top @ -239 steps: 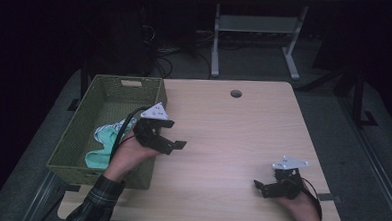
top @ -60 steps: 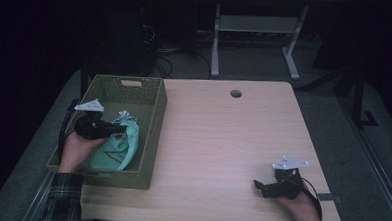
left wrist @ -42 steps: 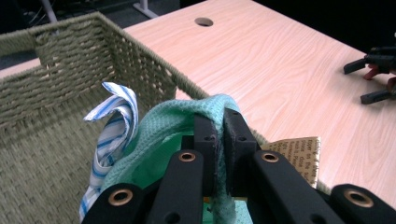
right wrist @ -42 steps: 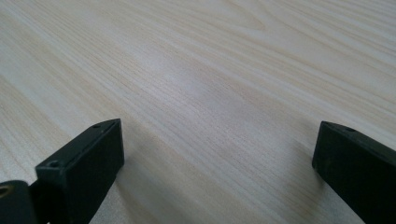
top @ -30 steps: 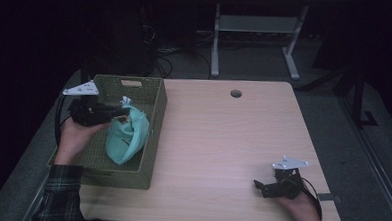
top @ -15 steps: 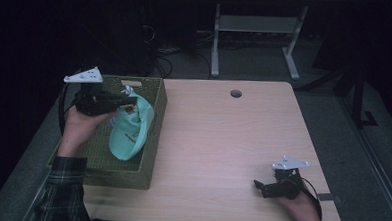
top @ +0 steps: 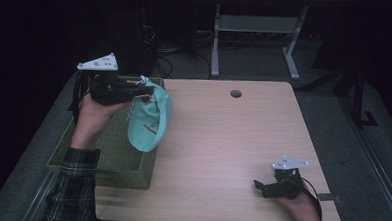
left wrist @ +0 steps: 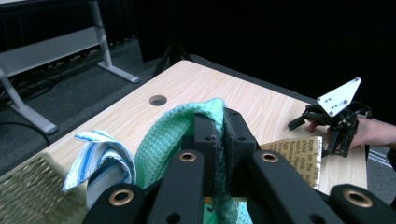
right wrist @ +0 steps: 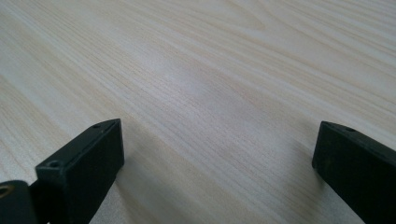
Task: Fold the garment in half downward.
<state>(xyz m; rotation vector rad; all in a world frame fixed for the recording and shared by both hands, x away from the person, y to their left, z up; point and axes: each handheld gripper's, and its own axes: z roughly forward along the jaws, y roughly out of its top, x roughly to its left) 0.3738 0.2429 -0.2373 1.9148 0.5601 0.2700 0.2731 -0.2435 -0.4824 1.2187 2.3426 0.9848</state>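
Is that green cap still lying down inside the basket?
No, the left gripper holds the green cap up, hanging over the basket rim.

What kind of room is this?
Probably a lab or recording studio: a bare desk against dark surroundings, loose cables on the floor, and hand-held grippers, the left gripper lifting a green cap.

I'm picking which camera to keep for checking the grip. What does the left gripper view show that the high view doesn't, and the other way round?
Left gripper view alone: the left gripper seen close up, its jaws pinched shut on a fold of the green cap, and a blue-and-white striped tag curled beside it.

High view alone: the olive basket under the hanging cap, the person's plaid sleeve, and the whole table.

Both: the cap, the table's round hole, and the right gripper resting at the table's near edge.
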